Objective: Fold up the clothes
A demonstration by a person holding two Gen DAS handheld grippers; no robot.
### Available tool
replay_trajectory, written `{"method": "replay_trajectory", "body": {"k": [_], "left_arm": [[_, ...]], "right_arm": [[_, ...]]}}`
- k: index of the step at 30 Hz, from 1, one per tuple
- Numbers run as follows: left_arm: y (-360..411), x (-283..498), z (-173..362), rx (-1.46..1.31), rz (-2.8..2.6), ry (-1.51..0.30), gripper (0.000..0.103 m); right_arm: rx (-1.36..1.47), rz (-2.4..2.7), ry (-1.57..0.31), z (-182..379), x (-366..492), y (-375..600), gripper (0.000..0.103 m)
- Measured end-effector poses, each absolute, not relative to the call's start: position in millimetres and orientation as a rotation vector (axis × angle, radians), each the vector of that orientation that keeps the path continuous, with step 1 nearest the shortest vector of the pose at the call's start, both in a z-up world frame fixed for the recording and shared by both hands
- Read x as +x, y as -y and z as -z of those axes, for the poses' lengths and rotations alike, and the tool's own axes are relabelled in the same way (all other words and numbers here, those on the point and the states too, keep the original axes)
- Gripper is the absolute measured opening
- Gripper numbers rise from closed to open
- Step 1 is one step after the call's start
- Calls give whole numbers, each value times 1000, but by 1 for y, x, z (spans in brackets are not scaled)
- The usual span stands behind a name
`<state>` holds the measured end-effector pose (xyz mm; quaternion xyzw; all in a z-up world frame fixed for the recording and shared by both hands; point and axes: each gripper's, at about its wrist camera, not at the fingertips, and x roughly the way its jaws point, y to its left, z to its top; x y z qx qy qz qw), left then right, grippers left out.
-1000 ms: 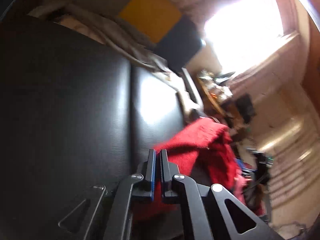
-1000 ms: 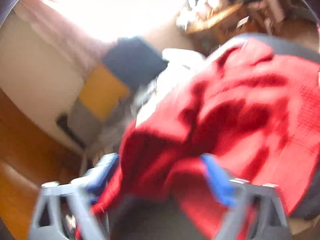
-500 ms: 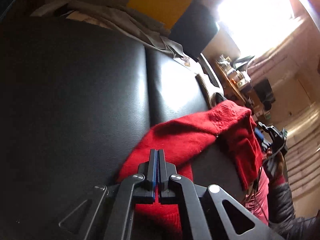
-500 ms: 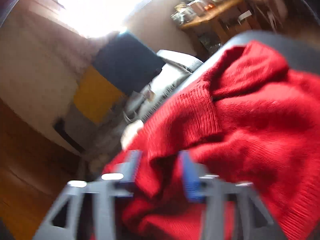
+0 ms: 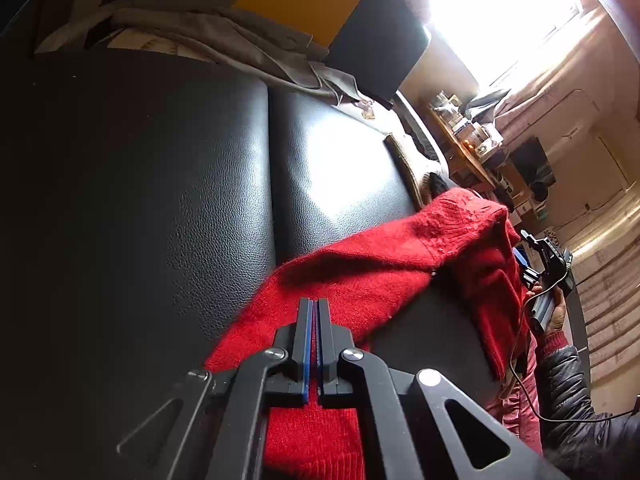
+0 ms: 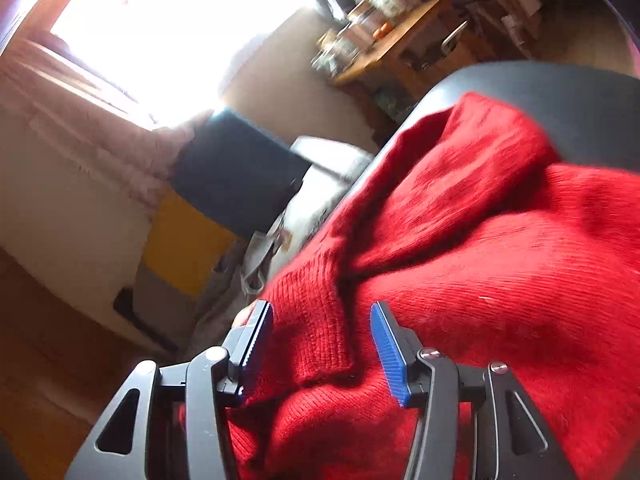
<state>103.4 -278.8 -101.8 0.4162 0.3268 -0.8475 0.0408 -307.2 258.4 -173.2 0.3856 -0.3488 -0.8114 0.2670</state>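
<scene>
Left gripper (image 5: 313,312) pinches the red knit sweater (image 5: 372,272) on black leather; right gripper (image 6: 322,320) gapes wide around its ribbed edge

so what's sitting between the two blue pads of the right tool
A ribbed edge of the red sweater lies in the gap of the right tool; its jaws stand apart around the knit, not pinching it. The right wrist view shows this.

Sweater (image 5: 360,276) on couch seat (image 5: 160,200); blanket (image 5: 224,40) behind.
</scene>
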Motion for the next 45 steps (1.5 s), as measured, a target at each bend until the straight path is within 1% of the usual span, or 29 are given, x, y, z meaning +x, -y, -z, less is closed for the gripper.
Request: {"method": "replay_trajectory", "body": {"k": [1, 3, 6, 7, 8, 9, 10, 13, 16, 18, 19, 20, 21, 22, 23, 25, 26, 28, 30, 31, 33, 35, 41, 44, 45], "left_arm": [[278, 102, 103, 1281, 2592, -994, 0], [276, 98, 104, 1294, 2586, -975, 0], [269, 93, 103, 1308, 2595, -950, 0], [267, 92, 102, 1312, 2602, -943, 0], [264, 90, 101, 1315, 2609, -936, 1], [261, 88, 100, 1318, 2616, -929, 1], [258, 87, 99, 1321, 2623, -921, 2], [250, 82, 96, 1331, 2644, -899, 2], [240, 78, 91, 1335, 2680, -871, 2], [227, 74, 80, 1304, 2748, -816, 3], [219, 69, 72, 1279, 2796, -768, 5], [210, 65, 64, 1253, 2842, -720, 9], [199, 60, 55, 1206, 2903, -651, 11], [187, 55, 46, 1149, 2969, -573, 17], [175, 49, 36, 1089, 3031, -493, 19], [145, 35, 22, 953, 3134, -270, 22], [130, 27, 15, 881, 3176, -152, 27], [100, 7, 13, 856, 3218, 44, 29], [75, -11, 20, 876, 3230, 169, 32], [64, -17, 24, 867, 3232, 245, 38], [44, -27, 33, 842, 3230, 390, 45], [27, -35, 44, 825, 3227, 488, 61], [-5, -80, 69, 707, 3096, 720, 62], [-2, -110, 83, 843, 3090, 648, 60], [0, -121, 87, 895, 3089, 617, 55]], "right_arm": [[1041, 2173, 926, 174, -311, -254, 53], [1049, 2153, 877, 174, -320, -243, 60], [1094, 2172, 648, 174, -332, -211, 60], [1112, 2194, 556, 173, -335, -201, 43], [1116, 2208, 558, 172, -335, -199, 19], [1118, 2222, 569, 171, -336, -199, 11], [1121, 2235, 581, 170, -336, -198, 10], [1054, 2281, 509, 148, -322, -191, 10], [909, 2216, 571, 118, -297, -197, 10], [836, 2148, 623, 100, -281, -197, 10], [809, 2111, 641, 93, -275, -192, 10], [784, 2074, 659, 86, -269, -186, 10], [769, 2044, 672, 79, -261, -183, 10], [746, 2012, 680, 71, -250, -178, 10], [726, 1992, 692, 64, -240, -174, 10], [688, 1954, 715, 50, -220, -168, 10], [670, 1936, 729, 44, -210, -167, 10], [631, 1925, 739, 32, -193, -165, 10], [625, 1916, 756, 25, -182, -168, 10], [624, 1915, 764, 24, -180, -170, 10], [628, 1912, 788, 24, -179, -175, 10], [630, 1904, 815, 26, -181, -181, 10], [635, 1864, 815, -11, -200, -183, 10], [628, 1841, 802, -17, -213, -175, 10], [624, 1834, 803, -19, -216, -174, 10]]}}
